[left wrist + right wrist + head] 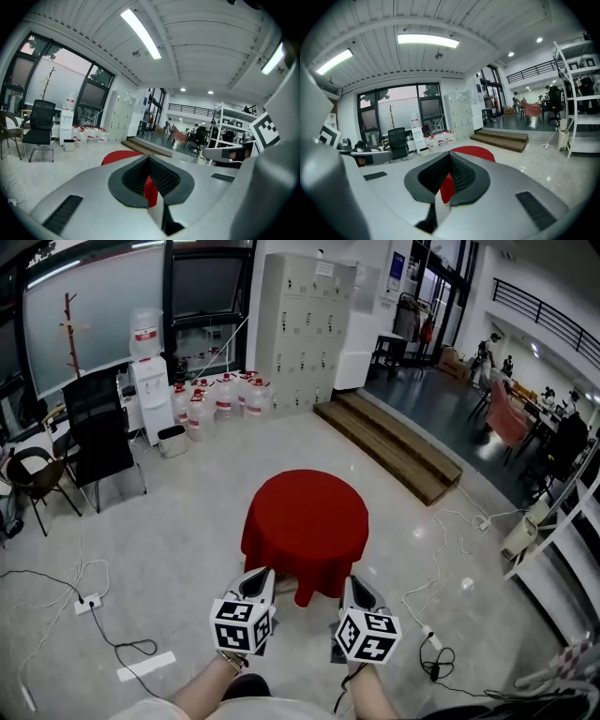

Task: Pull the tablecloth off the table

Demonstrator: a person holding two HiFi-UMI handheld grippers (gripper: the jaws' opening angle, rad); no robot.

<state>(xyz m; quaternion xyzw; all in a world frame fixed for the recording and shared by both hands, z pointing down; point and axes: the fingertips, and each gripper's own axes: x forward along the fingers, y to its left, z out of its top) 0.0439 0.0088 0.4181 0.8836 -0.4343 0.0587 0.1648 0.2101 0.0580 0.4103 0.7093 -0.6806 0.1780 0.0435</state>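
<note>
Head view: one red cloth (305,521) drapes one round table, hiding it. Two grippers, left gripper (262,575) and right gripper (355,583), hover just short of its near hem.

Left gripper view: jaws pressed together, nothing held; the cloth shows beyond the tips.

Right gripper view: the same, closed and empty.

Risks, as I judge them: a thin pinch of hem could slip free, and a sharp tug could tip the table.

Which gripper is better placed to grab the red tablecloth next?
Neither clearly: left gripper and right gripper both sit shut by the tablecloth's near hem, one each side. Probably use both, opening first.
</note>
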